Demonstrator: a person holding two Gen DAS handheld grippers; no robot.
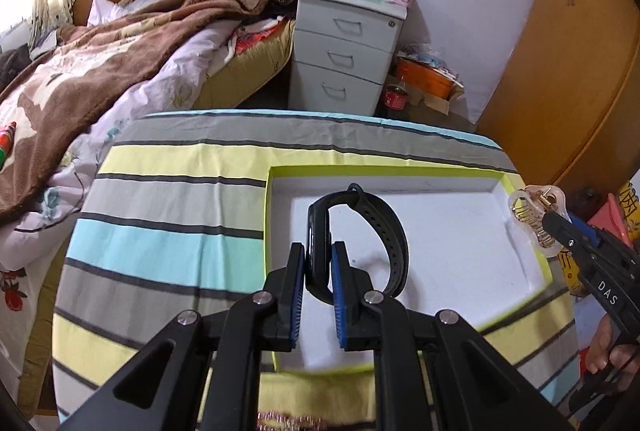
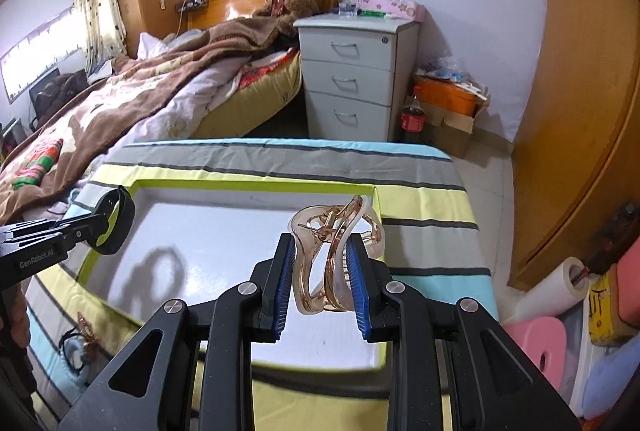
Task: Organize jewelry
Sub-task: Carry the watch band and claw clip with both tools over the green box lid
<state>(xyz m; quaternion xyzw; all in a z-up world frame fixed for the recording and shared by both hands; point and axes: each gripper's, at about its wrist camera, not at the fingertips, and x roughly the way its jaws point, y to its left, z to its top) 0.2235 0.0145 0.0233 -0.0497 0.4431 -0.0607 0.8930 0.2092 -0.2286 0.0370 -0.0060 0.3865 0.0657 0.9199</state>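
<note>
My left gripper [image 1: 319,251] is shut on a black wristband watch [image 1: 384,231] and holds it above the white tray [image 1: 460,187] with the lime rim. In the right wrist view the left gripper [image 2: 102,221] and the watch [image 2: 120,227] hang over the tray's left edge [image 2: 86,267]. My right gripper [image 2: 320,251] is shut on a translucent rose-gold hair claw clip [image 2: 332,243], held above the tray's right side. The clip [image 1: 536,215] and the right gripper [image 1: 550,217] also show at the right of the left wrist view.
The tray lies on a table with a striped cloth [image 1: 168,199]. A hair tie and a small gold piece [image 2: 82,335] lie on the cloth left of the tray. A pink beaded item [image 1: 288,421] shows at the near edge. A bed [image 1: 100,71] and a white drawer unit [image 1: 344,51] stand behind.
</note>
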